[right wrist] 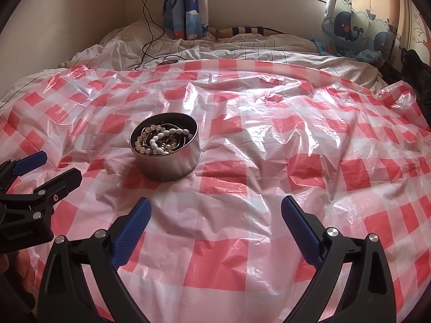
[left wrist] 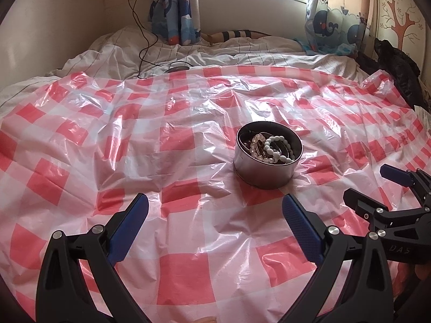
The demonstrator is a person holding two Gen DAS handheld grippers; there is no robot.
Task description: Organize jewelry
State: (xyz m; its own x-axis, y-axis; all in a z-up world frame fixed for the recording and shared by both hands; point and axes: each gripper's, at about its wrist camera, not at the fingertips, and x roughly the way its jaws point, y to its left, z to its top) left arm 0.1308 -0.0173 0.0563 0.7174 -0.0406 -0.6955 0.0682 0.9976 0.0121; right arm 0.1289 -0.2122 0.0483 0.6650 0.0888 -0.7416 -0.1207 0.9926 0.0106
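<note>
Bed w/ red-checked plastic sheet (left wrist: 188, 242) spread over it. Round tin (left wrist: 268, 171) sits mid-sheet, beaded bracelets (left wrist: 269, 148) all heaped inside; none lies out. Left tongs (left wrist: 215, 215) & right tongs (right wrist: 215, 216) both wide, empty, near edge. Sorting looks unstarted or already finished; can't tell.

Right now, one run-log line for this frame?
left gripper: open, empty | right gripper: open, empty | round tin: upright on checked plastic sheet, lidless, bead bracelets inside | contact: none
</note>
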